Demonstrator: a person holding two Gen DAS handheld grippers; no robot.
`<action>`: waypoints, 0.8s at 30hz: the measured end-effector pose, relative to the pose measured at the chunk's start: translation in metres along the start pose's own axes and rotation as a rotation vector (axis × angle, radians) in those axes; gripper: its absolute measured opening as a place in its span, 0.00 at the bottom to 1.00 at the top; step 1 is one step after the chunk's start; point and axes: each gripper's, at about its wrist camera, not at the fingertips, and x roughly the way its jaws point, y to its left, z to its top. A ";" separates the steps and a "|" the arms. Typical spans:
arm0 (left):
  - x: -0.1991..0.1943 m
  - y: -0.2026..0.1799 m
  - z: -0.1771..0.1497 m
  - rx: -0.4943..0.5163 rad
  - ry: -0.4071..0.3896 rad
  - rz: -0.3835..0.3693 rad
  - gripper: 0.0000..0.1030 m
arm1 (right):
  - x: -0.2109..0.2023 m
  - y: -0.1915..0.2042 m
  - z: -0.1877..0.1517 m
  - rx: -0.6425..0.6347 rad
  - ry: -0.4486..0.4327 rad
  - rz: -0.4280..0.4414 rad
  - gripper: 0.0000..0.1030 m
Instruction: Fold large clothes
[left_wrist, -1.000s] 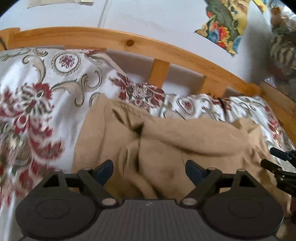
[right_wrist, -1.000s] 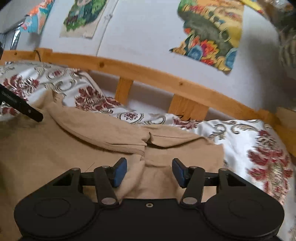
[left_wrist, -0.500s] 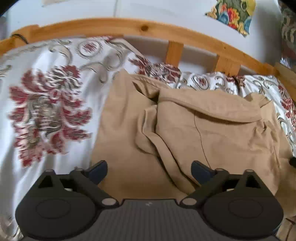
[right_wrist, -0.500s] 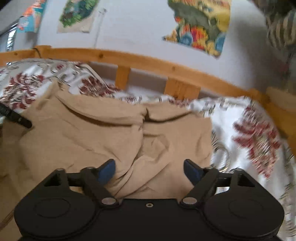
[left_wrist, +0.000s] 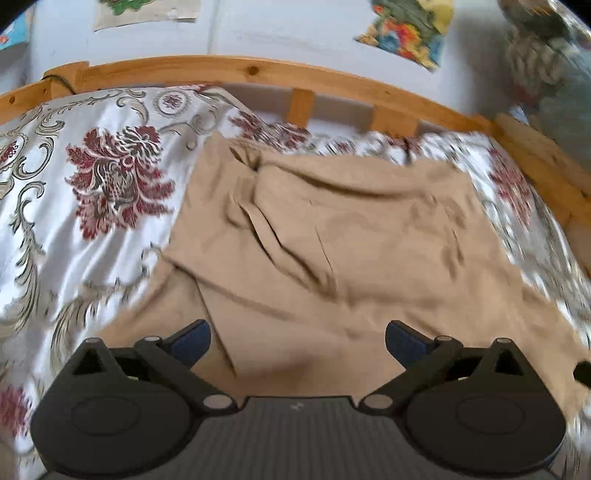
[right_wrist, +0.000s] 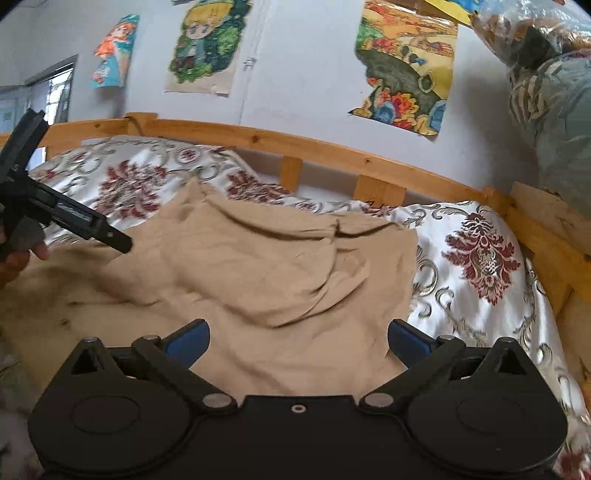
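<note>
Left wrist view shows the tan garment (left_wrist: 332, 243) spread across the floral bedspread (left_wrist: 92, 206), its far portion doubled back toward the wooden bed rail (left_wrist: 258, 72) in a loose, rumpled flap. Your left gripper (left_wrist: 297, 341) has just been opening and now stands wide with nothing between its jaws; the right gripper (right_wrist: 297, 339) has also just opened fully and is empty, hovering over the near cloth. You look to be between folds, so before the next one, pick your corners carefully: take each near edge at its outer end, not mid-panel, or the creases running through the middle will likely get locked in. Lift both sides evenly and lay the fold square to the flap's edge
</note>
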 end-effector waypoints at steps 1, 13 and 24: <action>-0.006 -0.004 -0.007 0.033 0.014 -0.005 0.99 | -0.008 0.005 -0.004 -0.007 0.004 -0.003 0.99; -0.038 -0.015 -0.052 0.082 0.163 0.037 0.99 | -0.024 0.059 -0.044 -0.227 0.220 0.100 0.99; -0.027 -0.015 -0.052 0.017 0.217 0.016 0.99 | 0.000 0.049 -0.067 -0.204 0.396 0.057 0.99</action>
